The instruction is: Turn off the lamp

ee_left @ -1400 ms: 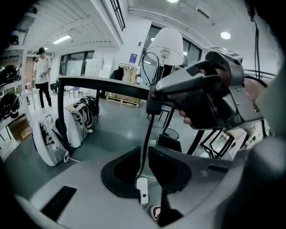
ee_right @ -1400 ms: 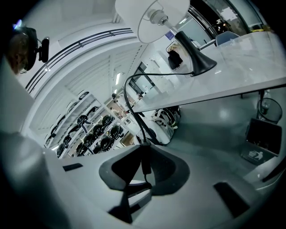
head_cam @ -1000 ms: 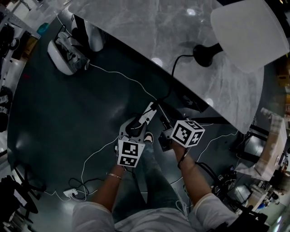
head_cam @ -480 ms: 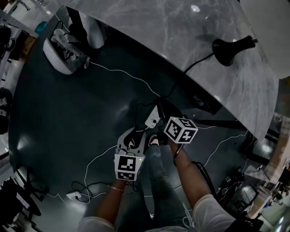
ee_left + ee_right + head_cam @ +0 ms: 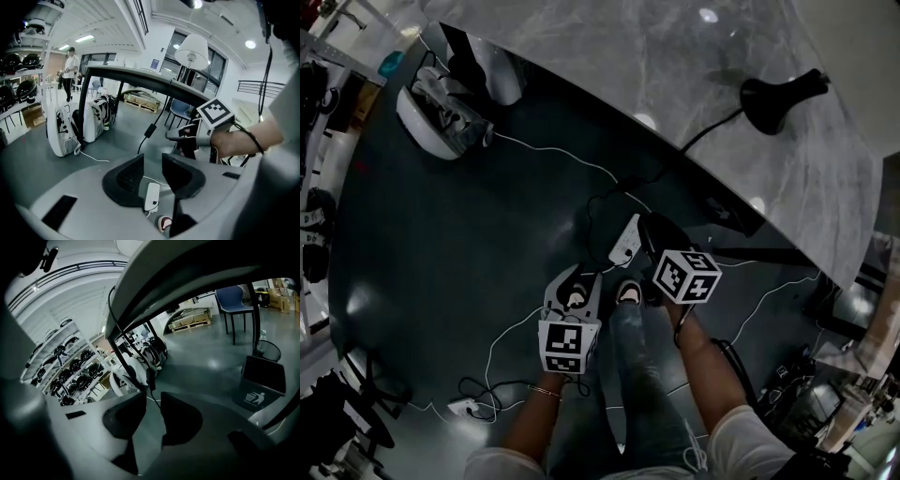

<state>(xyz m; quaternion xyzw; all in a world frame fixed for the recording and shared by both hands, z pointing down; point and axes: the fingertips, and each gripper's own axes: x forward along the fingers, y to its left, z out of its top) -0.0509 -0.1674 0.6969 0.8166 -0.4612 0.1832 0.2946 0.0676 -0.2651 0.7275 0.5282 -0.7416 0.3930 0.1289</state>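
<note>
Reaching for the switch [image 5: 150,130] was judged the step in hand: a dark block was seen on the cord [image 5: 160,115] below the edge of the table [image 5: 675,56], its long axis slanted along that cord. The lamp [image 5: 192,49] was set upright on the table, stem vertical. Under the table, the left gripper [image 5: 153,160] was held wide and empty; the jaws of the right gripper [image 5: 153,397] had just been opening, nothing between them. Next, the block would have to be pressed.

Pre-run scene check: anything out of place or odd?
Nothing spilled or damaged. Clutter only: white power strip on the floor by the person's shoe, loose white cable trailing across the floor, lamp cord hanging off the table edge.
</note>
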